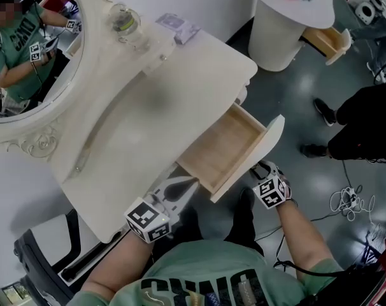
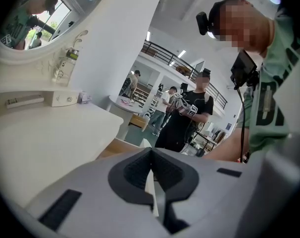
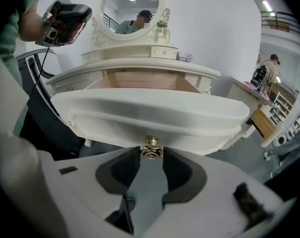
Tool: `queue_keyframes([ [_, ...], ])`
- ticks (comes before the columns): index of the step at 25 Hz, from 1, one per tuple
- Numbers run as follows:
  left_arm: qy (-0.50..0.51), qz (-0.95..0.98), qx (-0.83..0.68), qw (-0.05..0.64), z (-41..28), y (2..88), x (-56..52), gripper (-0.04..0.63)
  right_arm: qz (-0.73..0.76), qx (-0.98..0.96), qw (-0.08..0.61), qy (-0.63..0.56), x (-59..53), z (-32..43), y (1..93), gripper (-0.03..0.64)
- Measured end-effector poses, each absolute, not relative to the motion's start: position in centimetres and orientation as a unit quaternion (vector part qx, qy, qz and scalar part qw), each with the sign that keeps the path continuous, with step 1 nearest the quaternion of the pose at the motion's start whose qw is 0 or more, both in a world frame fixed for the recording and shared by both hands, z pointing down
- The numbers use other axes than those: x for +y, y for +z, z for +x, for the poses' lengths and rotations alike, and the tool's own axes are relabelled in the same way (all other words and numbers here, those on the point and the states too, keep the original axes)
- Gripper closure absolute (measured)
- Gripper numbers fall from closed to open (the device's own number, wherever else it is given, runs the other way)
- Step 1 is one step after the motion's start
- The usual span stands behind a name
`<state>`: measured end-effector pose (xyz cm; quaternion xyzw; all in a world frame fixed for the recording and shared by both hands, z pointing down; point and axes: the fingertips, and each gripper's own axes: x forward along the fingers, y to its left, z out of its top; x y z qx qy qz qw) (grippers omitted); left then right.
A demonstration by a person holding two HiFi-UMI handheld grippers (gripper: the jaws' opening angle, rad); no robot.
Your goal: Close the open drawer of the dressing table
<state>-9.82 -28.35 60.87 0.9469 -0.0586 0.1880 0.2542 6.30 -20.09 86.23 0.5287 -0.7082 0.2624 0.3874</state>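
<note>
Drawer (image 1: 257, 155) stands pulled well out from under the front edge of the counter (image 1: 148, 101), towards the person; its inside is pale bare wood, and its front is a curved cream-white panel with a small brass knob (image 3: 151, 148) low at its middle. The right gripper (image 3: 151, 155) sits just below that panel, pointing steeply down in the head view; its fingers stand partly apart and hold the knob at their tips, one at each side of it. The left gripper (image 1: 190, 183) lies at the drawer's near left corner, close beside the side wall; its fingers are pressed together with only a thin slit between them, and they hold nothing.

Beyond the drawer the counter is a smooth cream-white top with a curved edge; at its back stand a glass jar (image 1: 124, 21) and a small packet (image 1: 178, 27); a round mirror (image 1: 27, 50) in an ornate white frame rises behind them. Farther off, on the grey floor, stands a second white table (image 1: 288, 24) with its own wooden drawer open; a person in black (image 1: 365, 123) stands near it.
</note>
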Motion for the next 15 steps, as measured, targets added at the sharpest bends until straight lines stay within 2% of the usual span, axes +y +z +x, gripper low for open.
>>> queue_keyframes([
  [15, 0.177, 0.943, -0.084, 0.268, -12.4, 61.3, -30.0, 0.588, 0.519, -0.714, 0.394, 0.257, -23.5, 5.3, 86.0, 0.469],
])
